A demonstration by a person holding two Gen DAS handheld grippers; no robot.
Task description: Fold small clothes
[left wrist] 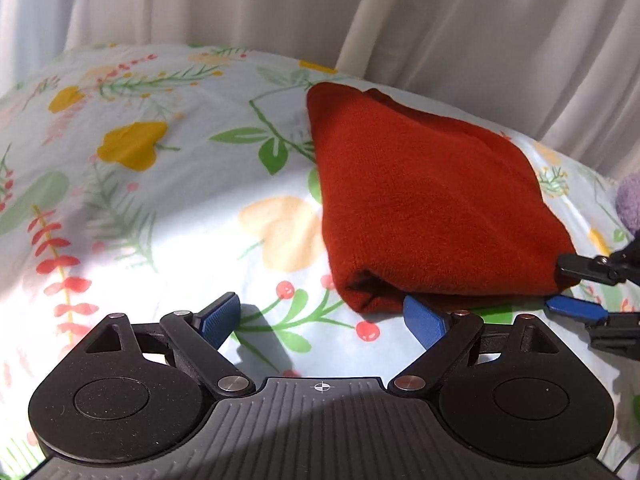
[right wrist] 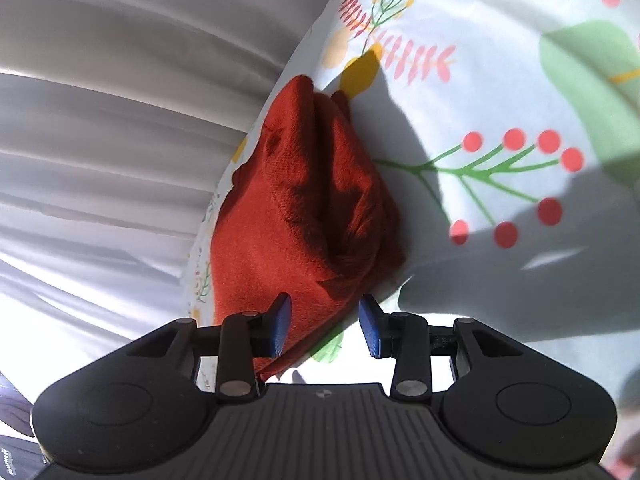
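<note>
Floral sheet [left wrist: 168,216] w/ red knit [left wrist: 420,200], white curtain [left wrist: 320,4] behind.

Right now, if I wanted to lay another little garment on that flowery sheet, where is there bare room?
The widest bare stretch of the floral sheet lies left of the folded rust-red knit, running back to the white curtain. Crowded: the knit's near right corner, where the open right gripper straddles it, beside the open left gripper. A purple fuzzy thing borders the far right edge.
</note>
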